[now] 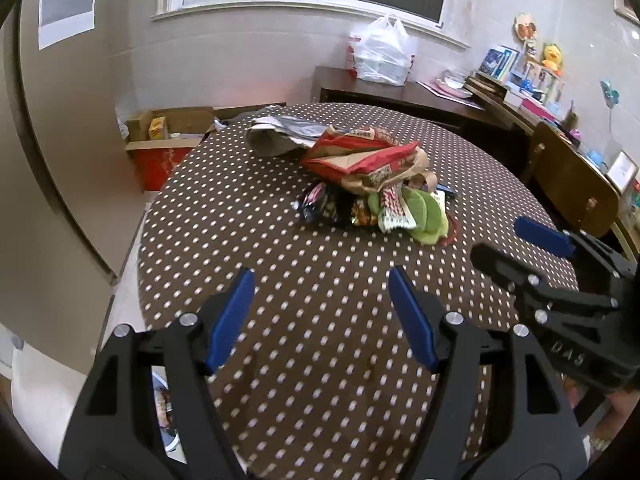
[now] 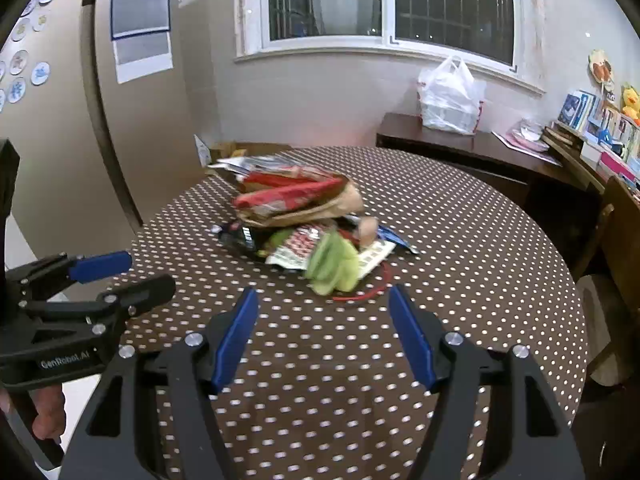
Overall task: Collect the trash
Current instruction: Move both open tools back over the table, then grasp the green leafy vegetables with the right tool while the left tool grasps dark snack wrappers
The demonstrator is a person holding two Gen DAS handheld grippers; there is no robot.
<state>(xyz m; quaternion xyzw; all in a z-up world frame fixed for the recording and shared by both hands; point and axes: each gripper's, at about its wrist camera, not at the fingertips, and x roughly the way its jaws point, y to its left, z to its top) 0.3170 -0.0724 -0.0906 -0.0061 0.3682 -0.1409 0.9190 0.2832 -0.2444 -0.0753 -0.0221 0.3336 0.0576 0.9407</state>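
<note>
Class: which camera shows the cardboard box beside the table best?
The left wrist view: the cardboard box shows its open top and red side. In the right wrist view only a sliver peeks over the table edge.

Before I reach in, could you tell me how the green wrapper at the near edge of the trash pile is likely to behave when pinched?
The green wrapper looks thin and crumpled, so it will probably flop and fold rather than hold shape. It seems light, likely to slide on the dotted tablecloth if nudged. It overlaps a white printed wrapper, which may drag along.
</note>
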